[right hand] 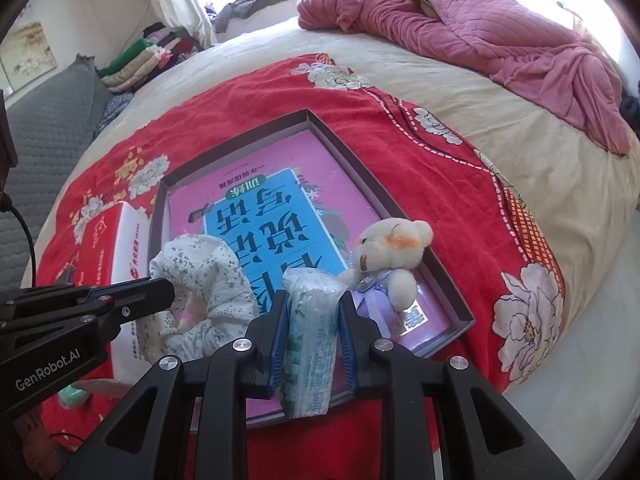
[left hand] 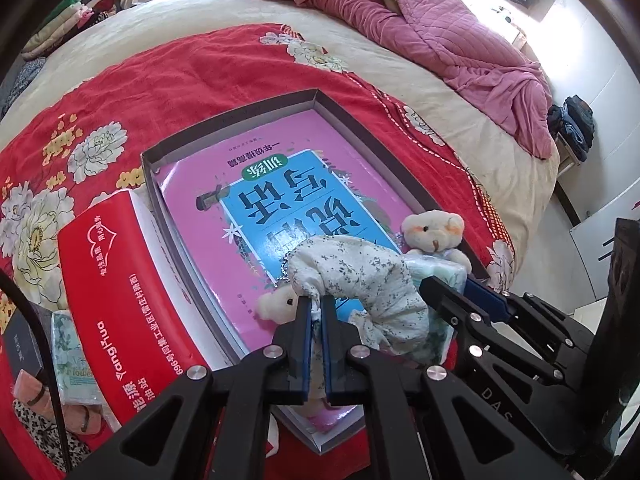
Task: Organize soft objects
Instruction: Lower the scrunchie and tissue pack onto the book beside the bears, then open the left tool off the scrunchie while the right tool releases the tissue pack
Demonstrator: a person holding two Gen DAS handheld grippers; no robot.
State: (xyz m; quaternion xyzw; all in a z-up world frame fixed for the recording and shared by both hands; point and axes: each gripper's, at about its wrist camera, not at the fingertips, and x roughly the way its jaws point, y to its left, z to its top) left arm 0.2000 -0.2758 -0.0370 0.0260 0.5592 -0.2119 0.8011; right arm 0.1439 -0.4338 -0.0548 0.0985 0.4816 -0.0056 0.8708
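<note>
My left gripper (left hand: 316, 312) is shut on a white floral cloth (left hand: 360, 280) that drapes over a small plush bear (left hand: 276, 304), low over the near end of a shallow grey box (left hand: 240, 116). A pink and blue book (left hand: 192, 200) lines the box. My right gripper (right hand: 314, 296) is shut on a pale green tissue pack (right hand: 310, 320), held upright over the box's near edge. A cream bear in a lilac dress (right hand: 392, 252) sits in the box's near right corner, just right of the pack. The left gripper (right hand: 166, 290) and cloth (right hand: 208, 276) show at the left.
A red carton (left hand: 120, 280) lies against the box's left side on the red floral blanket (left hand: 200, 68). Another tissue pack (left hand: 72, 360) and small cloths lie near the bottom left. A pink quilt (right hand: 480, 28) is heaped at the far end of the bed, with folded clothes (right hand: 136, 60) beyond.
</note>
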